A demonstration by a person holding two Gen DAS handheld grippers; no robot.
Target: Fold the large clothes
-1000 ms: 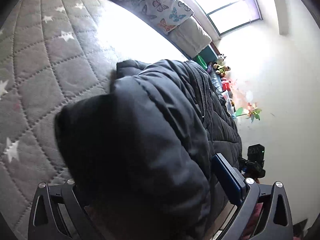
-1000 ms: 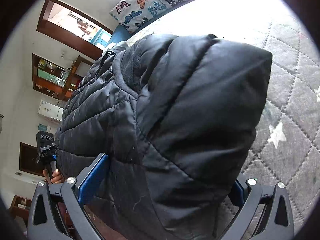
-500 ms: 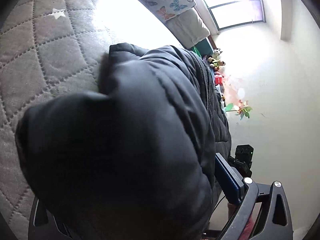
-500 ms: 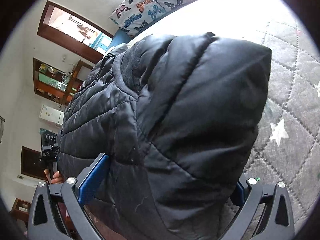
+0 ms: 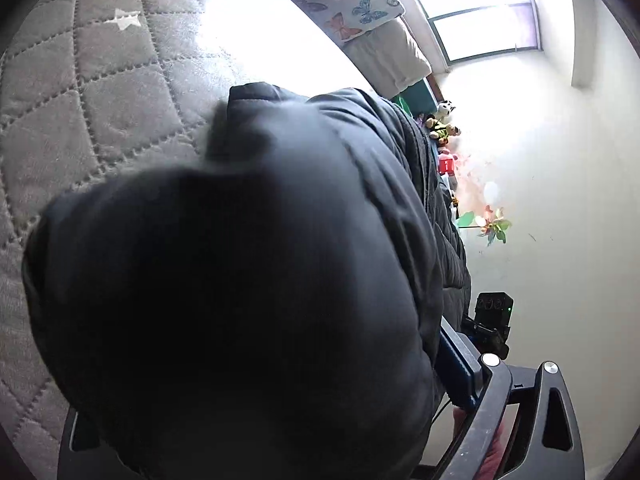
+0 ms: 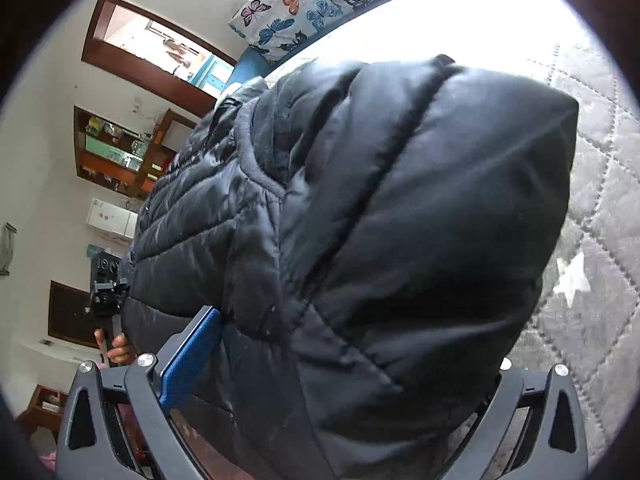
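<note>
No text, label, brand or number can be read in either view. The red box (image 5: pixel 445 165) near the soft toys (image 5: pixel 442 123) carries a white mark too small to make out, and the butterfly pillow (image 6: pixel 320 0) shows only a pattern, no lettering.

I'm looking at a bedroom in somebody's home. Under my cameras spreads a grey quilted bedspread (image 5: pixel 100 92) sewn with white stars, and at its head sits a butterfly-print pillow (image 6: pixel 320 0) with a plain white bolster (image 5: pixel 390 60) next to it. A bright window (image 5: pixel 488 8) fills the wall beyond. Soft toys (image 5: pixel 442 124) line the bedside, a paper pinwheel (image 5: pixel 494 228) beside them. On my other feed I've got a wooden doorway (image 6: pixel 156 48) and wall shelves (image 6: pixel 120 152) crowded with household bits.
</note>
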